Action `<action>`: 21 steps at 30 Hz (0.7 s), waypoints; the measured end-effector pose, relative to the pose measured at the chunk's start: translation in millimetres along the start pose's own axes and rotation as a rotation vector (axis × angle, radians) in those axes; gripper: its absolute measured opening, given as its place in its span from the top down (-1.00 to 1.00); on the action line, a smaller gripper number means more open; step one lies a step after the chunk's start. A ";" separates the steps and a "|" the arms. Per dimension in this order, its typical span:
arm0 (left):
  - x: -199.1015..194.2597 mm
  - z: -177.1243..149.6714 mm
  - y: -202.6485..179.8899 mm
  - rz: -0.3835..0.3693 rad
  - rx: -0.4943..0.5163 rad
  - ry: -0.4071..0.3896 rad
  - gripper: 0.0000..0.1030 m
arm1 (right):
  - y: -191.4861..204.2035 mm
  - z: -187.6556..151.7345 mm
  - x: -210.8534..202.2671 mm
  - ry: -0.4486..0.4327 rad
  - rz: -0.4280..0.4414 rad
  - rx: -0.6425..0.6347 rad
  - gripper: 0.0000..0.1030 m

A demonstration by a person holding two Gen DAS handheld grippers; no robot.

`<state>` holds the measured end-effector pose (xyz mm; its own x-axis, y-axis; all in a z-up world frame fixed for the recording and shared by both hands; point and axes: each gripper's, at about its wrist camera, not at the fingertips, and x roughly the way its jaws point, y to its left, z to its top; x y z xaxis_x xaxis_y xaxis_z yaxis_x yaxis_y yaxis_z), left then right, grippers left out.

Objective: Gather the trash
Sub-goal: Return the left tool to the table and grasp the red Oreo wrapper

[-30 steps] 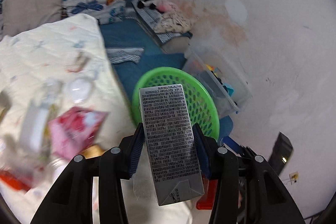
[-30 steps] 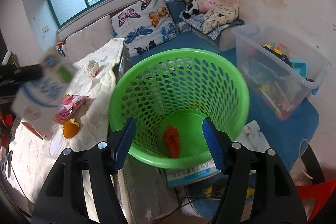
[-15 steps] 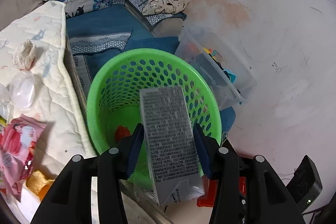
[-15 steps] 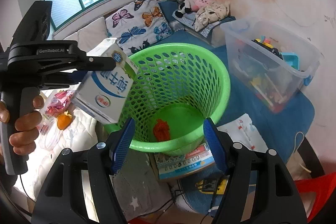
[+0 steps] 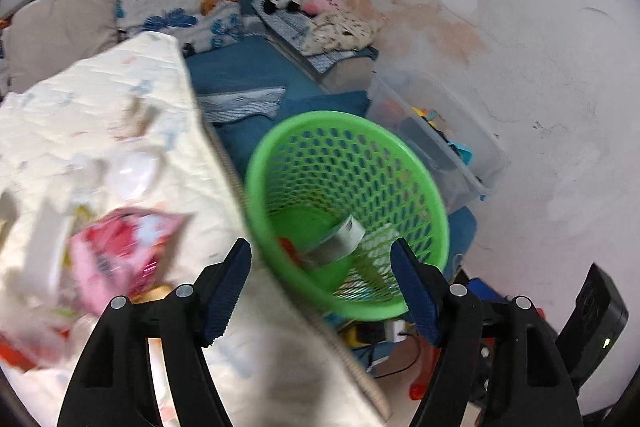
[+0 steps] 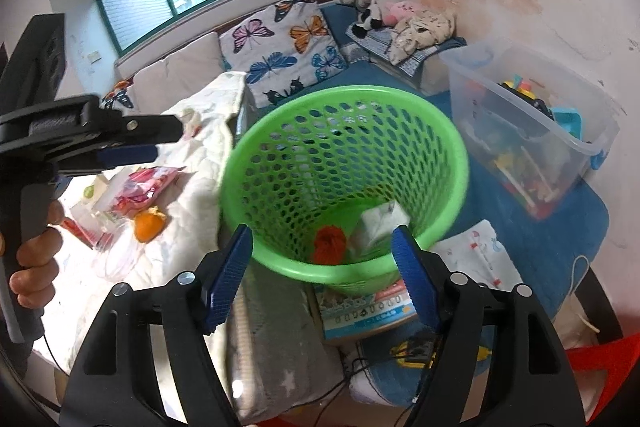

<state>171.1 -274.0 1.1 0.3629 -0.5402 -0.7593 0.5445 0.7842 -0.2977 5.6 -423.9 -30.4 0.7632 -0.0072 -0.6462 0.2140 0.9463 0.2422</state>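
A green perforated basket point(image 5: 424, 195) point(image 6: 448, 131) stands on the floor beside the bed. A milk carton point(image 5: 336, 241) point(image 6: 378, 223) lies inside it next to a piece of orange-red trash point(image 6: 330, 245). My left gripper point(image 5: 320, 287) is open and empty, above the bed edge and the basket; it also shows from the side in the right wrist view point(image 6: 132, 143). My right gripper point(image 6: 320, 275) is open and empty, just in front of the basket. On the quilt lie a pink packet point(image 5: 120, 251) point(image 6: 142, 187), an orange peel point(image 6: 149, 225) and a clear plastic lid point(image 5: 132, 173).
A clear storage bin point(image 6: 532, 135) of toys stands right of the basket. A booklet point(image 6: 360, 307) and cables lie on the floor under it. Butterfly pillows point(image 6: 288, 55) and plush toys point(image 6: 372, 3) sit at the back. A wall point(image 5: 540, 67) is on the right.
My left gripper opened and let go of the milk carton, which dropped into the green basket. The left gripper then swung back left toward the bed. The right gripper stayed open near the basket.
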 end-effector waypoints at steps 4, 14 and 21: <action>-26.5 -12.7 24.5 0.063 -0.030 -0.026 -0.36 | 16.6 1.1 0.1 -0.002 0.021 -0.021 -0.41; -81.7 -36.3 95.2 0.204 -0.169 -0.097 -0.36 | 59.6 6.6 3.9 -0.001 0.075 -0.078 -0.44; -121.8 -53.5 152.0 0.312 -0.328 -0.152 -0.37 | 89.5 8.4 9.4 0.005 0.115 -0.127 -0.44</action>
<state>169.2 -72.7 17.4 0.5908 -0.2830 -0.7555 0.1337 0.9578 -0.2543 37.0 -341.9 -8.8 0.7748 0.1048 -0.6235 0.0465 0.9740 0.2215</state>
